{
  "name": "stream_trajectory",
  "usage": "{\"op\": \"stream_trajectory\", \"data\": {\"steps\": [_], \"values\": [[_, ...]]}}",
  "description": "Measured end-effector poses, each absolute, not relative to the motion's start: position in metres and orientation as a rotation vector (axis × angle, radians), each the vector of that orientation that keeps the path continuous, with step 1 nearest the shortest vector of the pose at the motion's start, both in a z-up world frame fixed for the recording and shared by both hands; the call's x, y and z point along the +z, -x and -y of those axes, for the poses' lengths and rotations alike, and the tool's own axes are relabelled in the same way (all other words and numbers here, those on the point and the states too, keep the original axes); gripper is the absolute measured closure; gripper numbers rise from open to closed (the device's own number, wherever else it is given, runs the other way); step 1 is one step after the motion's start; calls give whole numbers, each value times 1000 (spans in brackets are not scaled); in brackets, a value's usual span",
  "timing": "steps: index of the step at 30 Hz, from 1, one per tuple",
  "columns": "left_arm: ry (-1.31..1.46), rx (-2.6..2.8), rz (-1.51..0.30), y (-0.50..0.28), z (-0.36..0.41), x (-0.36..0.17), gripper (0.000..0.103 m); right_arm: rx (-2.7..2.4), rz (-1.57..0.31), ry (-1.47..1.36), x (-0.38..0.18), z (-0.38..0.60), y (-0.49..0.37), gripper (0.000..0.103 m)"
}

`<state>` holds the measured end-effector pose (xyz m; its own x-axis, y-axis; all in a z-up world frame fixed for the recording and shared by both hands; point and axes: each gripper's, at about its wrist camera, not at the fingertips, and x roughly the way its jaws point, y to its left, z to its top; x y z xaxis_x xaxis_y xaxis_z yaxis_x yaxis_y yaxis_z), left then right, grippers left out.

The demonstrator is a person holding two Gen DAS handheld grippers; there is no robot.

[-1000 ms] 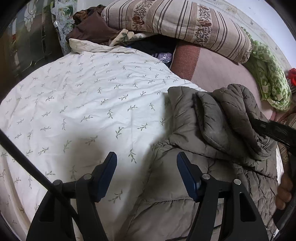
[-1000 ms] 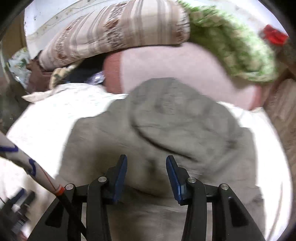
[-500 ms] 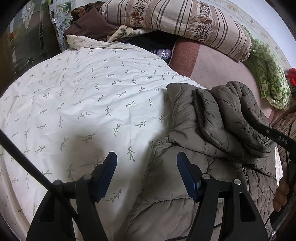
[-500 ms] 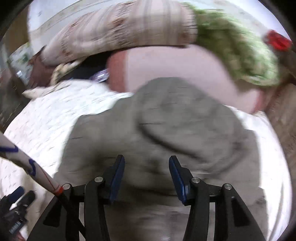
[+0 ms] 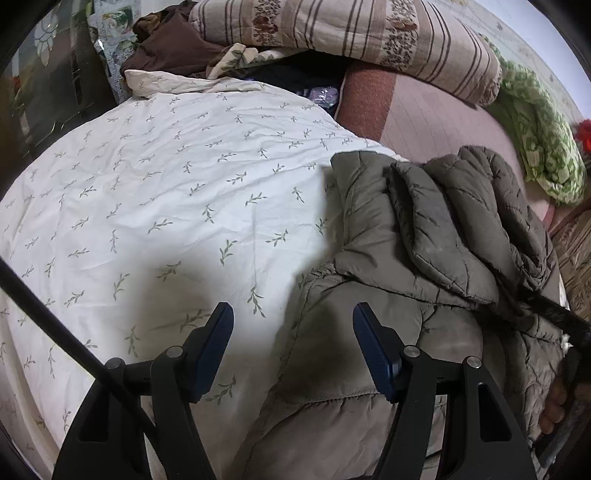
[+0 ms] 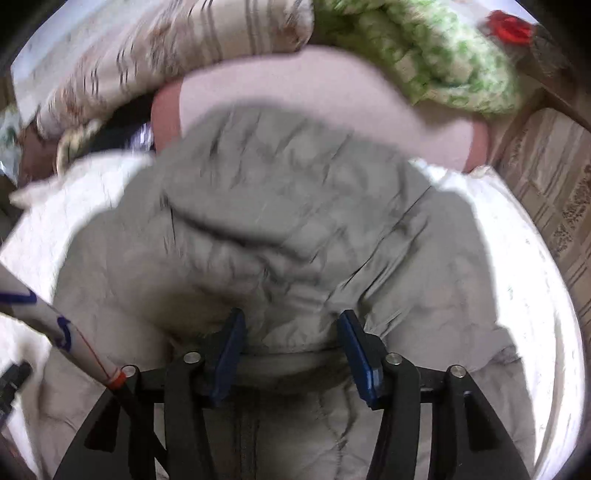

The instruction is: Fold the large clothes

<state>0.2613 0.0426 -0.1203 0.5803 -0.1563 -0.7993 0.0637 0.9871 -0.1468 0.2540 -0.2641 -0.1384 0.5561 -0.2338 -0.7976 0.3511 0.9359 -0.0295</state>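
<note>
Left wrist camera looks steeply down over its own gripper onto the leaf-print sheet, the grey-green quilted jacket at its right; right wrist camera hangs closer, blurred, above that jacket; both share the striped pillow beyond.

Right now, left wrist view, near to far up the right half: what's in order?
Jacket → pink blanket → striped pillow.
</note>
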Motion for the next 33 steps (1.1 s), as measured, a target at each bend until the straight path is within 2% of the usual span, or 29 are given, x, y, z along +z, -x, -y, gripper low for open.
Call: {"op": "stream_trajectory", "data": {"steps": [3, 8, 11, 20, 26, 33], "values": [[95, -122, -944, -260, -42, -120, 37, -358, -925, -119, -133, 260, -256, 45], [97, -127, -910, -254, -42, -111, 37, -255, -916, -195, -108, 264, -204, 44], [121, -152, -894, -246, -43, -106, 37, -214, -945, -262, -106, 283, -156, 40], [143, -163, -942, -201, -73, -93, 37, -383, -931, -358, -99, 377, 6, 37], [224, -176, -1033, -167, -115, -109, 37, -477, -964, -369, -128, 430, 61, 36], [396, -322, -1211, -148, -130, -154, 37, -359, -944, -649, -184, 461, 77, 36]]}}
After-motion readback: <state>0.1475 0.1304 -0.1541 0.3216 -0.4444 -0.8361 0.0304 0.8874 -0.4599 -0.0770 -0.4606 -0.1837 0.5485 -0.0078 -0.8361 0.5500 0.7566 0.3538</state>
